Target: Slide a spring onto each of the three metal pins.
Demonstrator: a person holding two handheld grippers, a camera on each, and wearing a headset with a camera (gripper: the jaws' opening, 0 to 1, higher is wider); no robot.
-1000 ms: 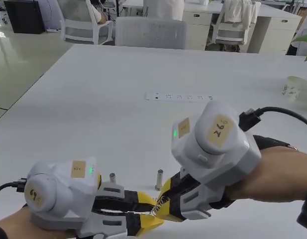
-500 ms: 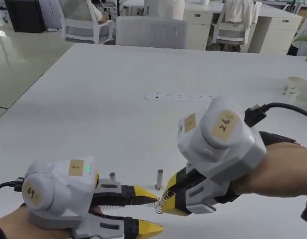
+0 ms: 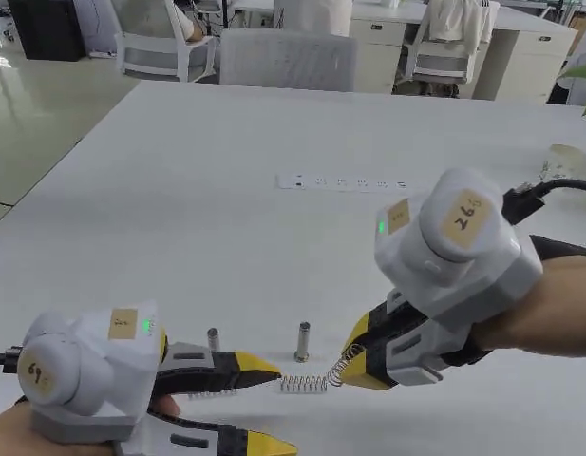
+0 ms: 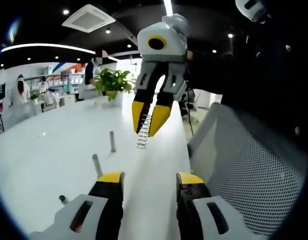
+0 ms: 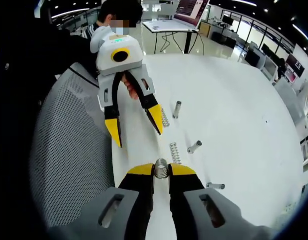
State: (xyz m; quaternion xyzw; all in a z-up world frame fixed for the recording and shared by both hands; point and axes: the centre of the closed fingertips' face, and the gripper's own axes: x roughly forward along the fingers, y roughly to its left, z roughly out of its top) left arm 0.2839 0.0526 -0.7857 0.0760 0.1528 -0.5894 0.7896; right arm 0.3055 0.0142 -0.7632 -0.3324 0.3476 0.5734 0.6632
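My right gripper (image 3: 354,359) is shut on the end of a small steel spring (image 3: 342,366), which hangs tilted just above the white table (image 3: 226,218). In the right gripper view the spring (image 5: 161,170) sits end-on between the shut jaws of that gripper (image 5: 161,172). My left gripper (image 3: 269,407) is open at the bottom left, with nothing between its jaws. Another spring (image 3: 302,384) lies flat on the table between the two grippers. Two upright metal pins (image 3: 303,340) (image 3: 214,339) stand just behind them. The left gripper view shows three pins (image 4: 113,141) (image 4: 97,164) (image 4: 63,200), with the left gripper (image 4: 151,180) open.
A white power strip (image 3: 342,183) lies at mid table. A clear roll (image 3: 563,163) sits at the far right edge. Grey and white chairs (image 3: 288,59) and desks stand beyond the far edge. A second loose spring (image 5: 165,117) lies near a pin.
The two grippers, tip to tip a second ago, have drawn apart. The right one has moved up and to the right with its spring, and a spring now shows lying on the table between them.
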